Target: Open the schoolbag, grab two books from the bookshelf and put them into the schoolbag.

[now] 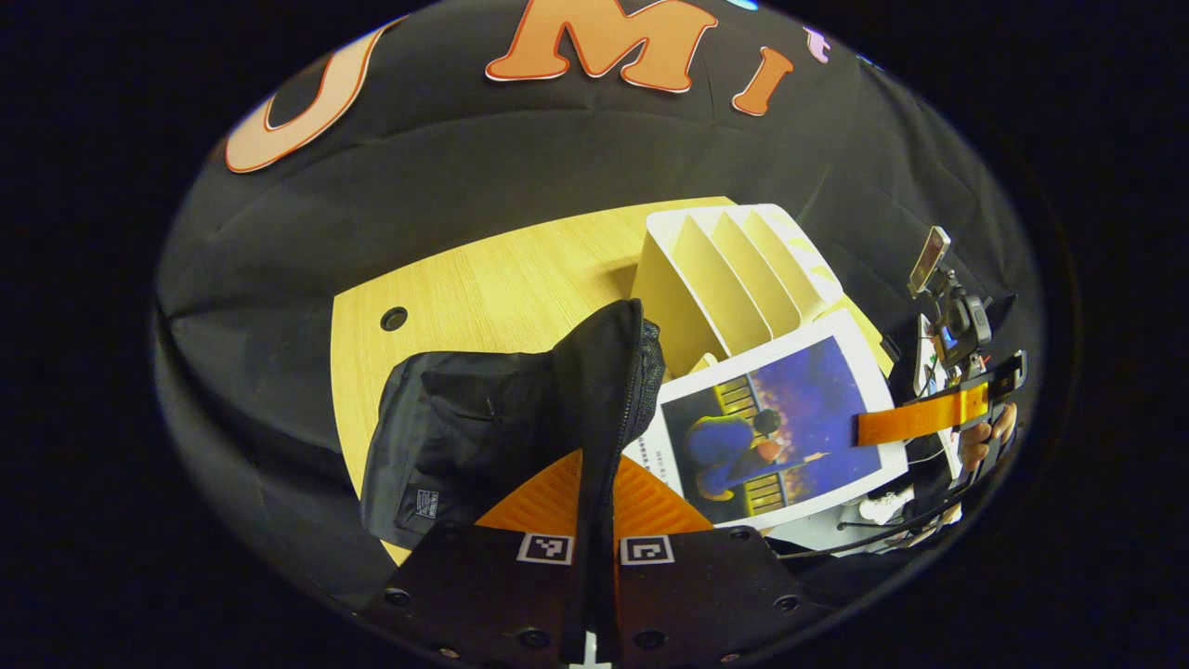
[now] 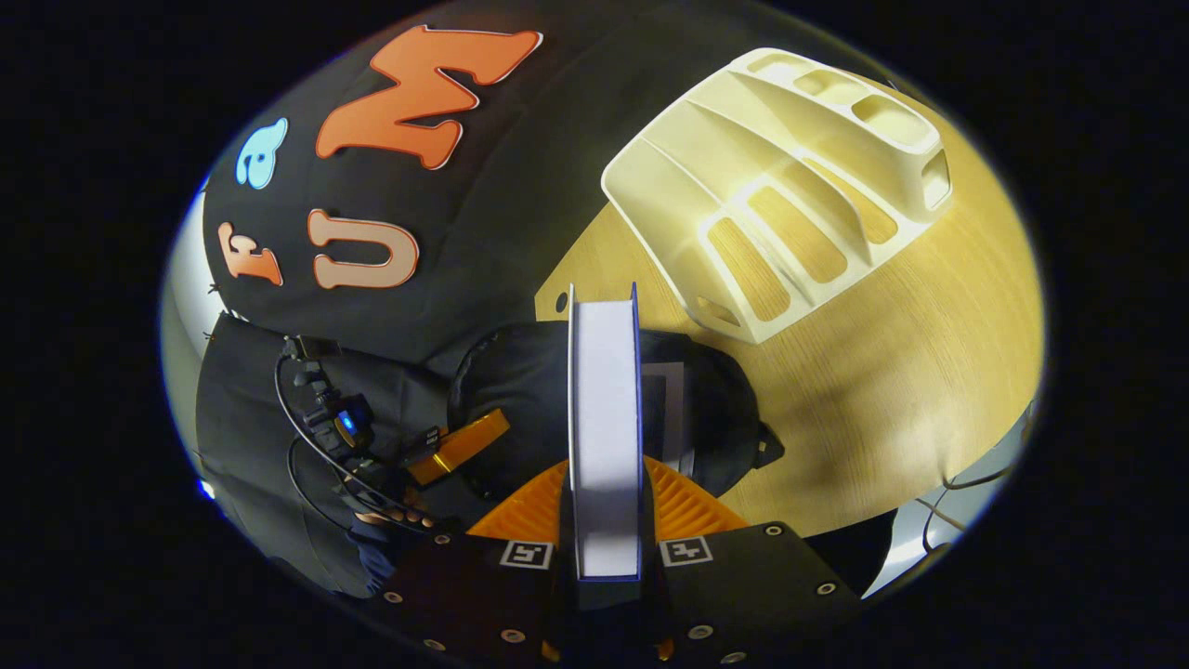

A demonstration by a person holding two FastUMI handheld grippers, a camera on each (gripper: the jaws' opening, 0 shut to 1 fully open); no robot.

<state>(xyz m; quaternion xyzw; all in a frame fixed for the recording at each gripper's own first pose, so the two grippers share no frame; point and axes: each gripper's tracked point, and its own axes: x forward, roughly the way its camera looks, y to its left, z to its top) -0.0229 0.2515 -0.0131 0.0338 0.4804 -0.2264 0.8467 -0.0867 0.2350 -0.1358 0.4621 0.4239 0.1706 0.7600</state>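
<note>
Between my right gripper's (image 2: 604, 520) jaws a book (image 2: 604, 418) stands edge-on, clamped, above the schoolbag (image 2: 520, 390). My left gripper (image 1: 594, 548) pinches the bag's zipper edge on the surface (image 1: 483, 288).

A light wood-grain table (image 1: 483, 288) carries 2 things directly — a black schoolbag (image 1: 464, 437) and a cream bookshelf (image 1: 734, 269) with slanted dividers. In the left gripper view the schoolbag lies on the near part of the table, the bookshelf just beyond it toward the far edge. A round dark hole (image 1: 394, 319) sits in the tabletop beside the schoolbag — near the table's edge.
</note>
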